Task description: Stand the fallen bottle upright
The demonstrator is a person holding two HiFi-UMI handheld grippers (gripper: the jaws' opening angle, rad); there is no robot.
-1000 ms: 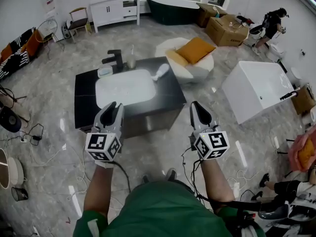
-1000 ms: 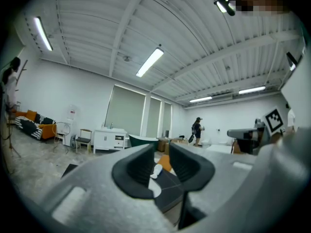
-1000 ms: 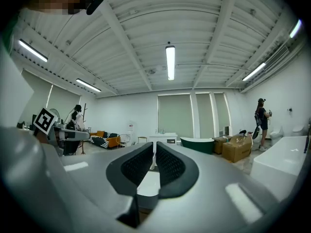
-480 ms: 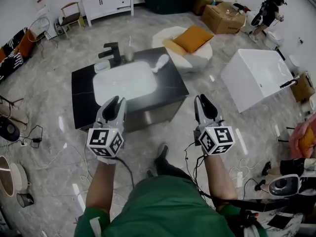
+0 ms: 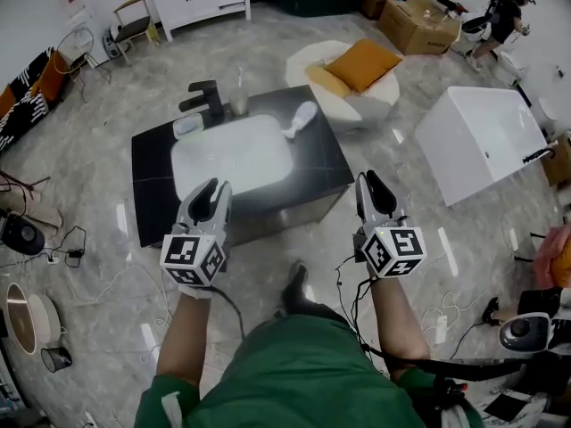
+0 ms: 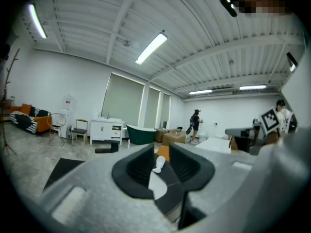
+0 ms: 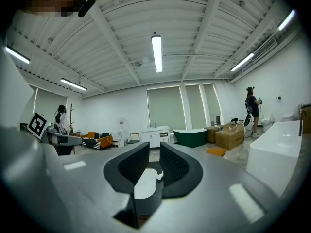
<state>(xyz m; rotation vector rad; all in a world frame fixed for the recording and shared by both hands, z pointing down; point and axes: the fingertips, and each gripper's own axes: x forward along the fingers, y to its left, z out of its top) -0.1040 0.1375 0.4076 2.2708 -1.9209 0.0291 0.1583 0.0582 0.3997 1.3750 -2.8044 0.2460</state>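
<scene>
The floor (image 5: 98, 194) is polished grey stone, glossy enough to mirror the ceiling lights. The countertop (image 5: 152, 181) looks like smooth black stone with a sheen. Its basin (image 5: 232, 159) is glossy white ceramic, and the faucet (image 5: 207, 101) looks like matt black metal. The bottle (image 5: 301, 119) seems smooth white plastic. Far right, the cushion (image 5: 364, 63) is orange cloth and the boxes (image 5: 426, 27) are plain brown cardboard.

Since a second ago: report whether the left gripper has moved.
Yes, slightly. The left gripper has come forward toward the black counter; its tips reach a little further over the white basin's near rim.
</scene>
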